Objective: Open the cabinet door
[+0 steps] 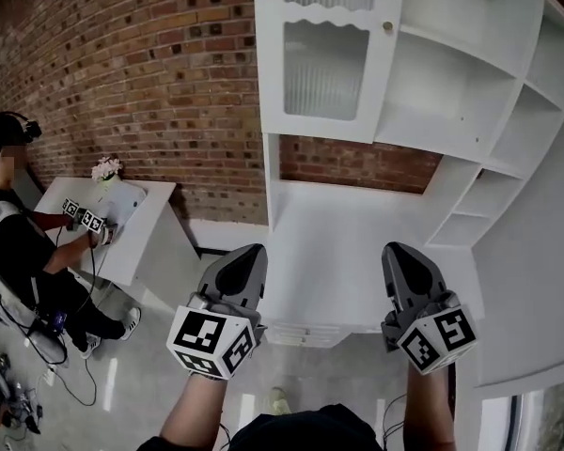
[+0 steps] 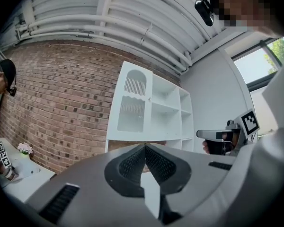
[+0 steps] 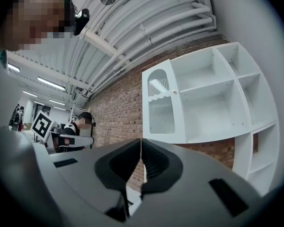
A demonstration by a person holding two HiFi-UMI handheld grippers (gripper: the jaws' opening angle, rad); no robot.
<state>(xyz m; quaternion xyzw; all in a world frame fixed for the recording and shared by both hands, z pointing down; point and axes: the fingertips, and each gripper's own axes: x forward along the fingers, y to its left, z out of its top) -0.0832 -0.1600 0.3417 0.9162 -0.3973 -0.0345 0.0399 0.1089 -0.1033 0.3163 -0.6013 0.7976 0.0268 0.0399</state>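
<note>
One white cabinet stands ahead of us against the brick wall, its tall glass door closed at the upper left. Our left gripper and right gripper are both pinched shut and empty, well below it; the knob on its right edge sits nearer our right

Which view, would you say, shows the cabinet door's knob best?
The head view: the knob stands clear on the cabinet door. The right gripper view shows it tiny; in the left gripper view it is too small to tell.
</note>
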